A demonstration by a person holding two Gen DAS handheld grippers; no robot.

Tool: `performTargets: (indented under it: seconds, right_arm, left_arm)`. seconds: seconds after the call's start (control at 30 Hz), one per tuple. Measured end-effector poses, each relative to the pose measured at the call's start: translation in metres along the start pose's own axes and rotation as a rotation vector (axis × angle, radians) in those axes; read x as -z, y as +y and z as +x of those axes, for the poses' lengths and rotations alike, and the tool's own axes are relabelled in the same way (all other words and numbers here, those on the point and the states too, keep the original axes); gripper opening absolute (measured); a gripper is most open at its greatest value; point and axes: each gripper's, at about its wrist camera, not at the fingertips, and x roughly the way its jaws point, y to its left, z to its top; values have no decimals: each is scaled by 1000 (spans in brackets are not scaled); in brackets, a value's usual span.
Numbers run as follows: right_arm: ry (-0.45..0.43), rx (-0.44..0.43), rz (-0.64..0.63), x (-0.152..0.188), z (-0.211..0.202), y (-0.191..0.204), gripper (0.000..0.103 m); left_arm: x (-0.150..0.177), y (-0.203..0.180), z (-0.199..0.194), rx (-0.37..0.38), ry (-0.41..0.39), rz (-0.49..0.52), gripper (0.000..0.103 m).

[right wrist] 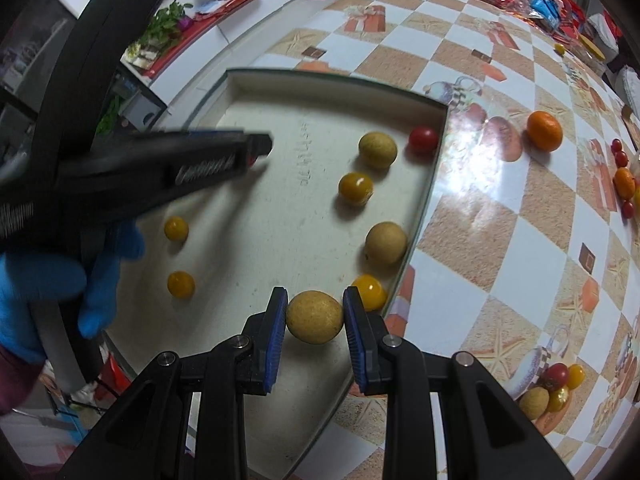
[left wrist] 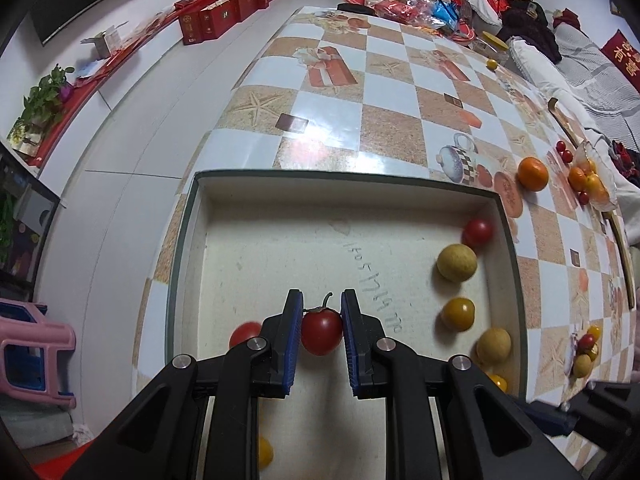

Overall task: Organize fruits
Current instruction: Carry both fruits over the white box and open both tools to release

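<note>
A shallow white tray [left wrist: 192, 216] lies on the checkered table and also shows in the right wrist view [right wrist: 240, 80]. My left gripper [left wrist: 322, 330] is shut on a red cherry tomato [left wrist: 322, 332] with a stem, held over the tray's near part. My right gripper [right wrist: 315, 318] is shut on a tan round fruit [right wrist: 315, 317] above the tray's right edge. In the tray lie tan fruits [right wrist: 378, 150], yellow tomatoes [right wrist: 355, 188] and a red tomato [right wrist: 423, 139]. The left gripper's arm [right wrist: 160, 172] crosses the right wrist view, blurred.
An orange [left wrist: 533, 174] sits on the table right of the tray. A glass dish [left wrist: 600, 176] with oranges and small red fruits stands further right. Loose fruits [right wrist: 556, 384] lie at the near right. Bags and boxes [left wrist: 408, 0] crowd the table's far end.
</note>
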Motion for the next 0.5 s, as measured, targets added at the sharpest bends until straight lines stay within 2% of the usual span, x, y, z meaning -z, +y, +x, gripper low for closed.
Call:
performTargets:
  seconds: [0.43, 0.47, 0.5]
  right_arm:
    - [11, 71, -158, 12, 25, 26, 33]
    - [10, 77, -175, 13, 25, 29, 36]
    - [9, 80, -194, 13, 26, 31, 42]
  left_arm:
    - [-10, -13, 15, -26, -5, 68, 22]
    - [-10, -13, 15, -23, -7, 70, 29]
    - [-11, -14, 15, -14, -8, 73, 50]
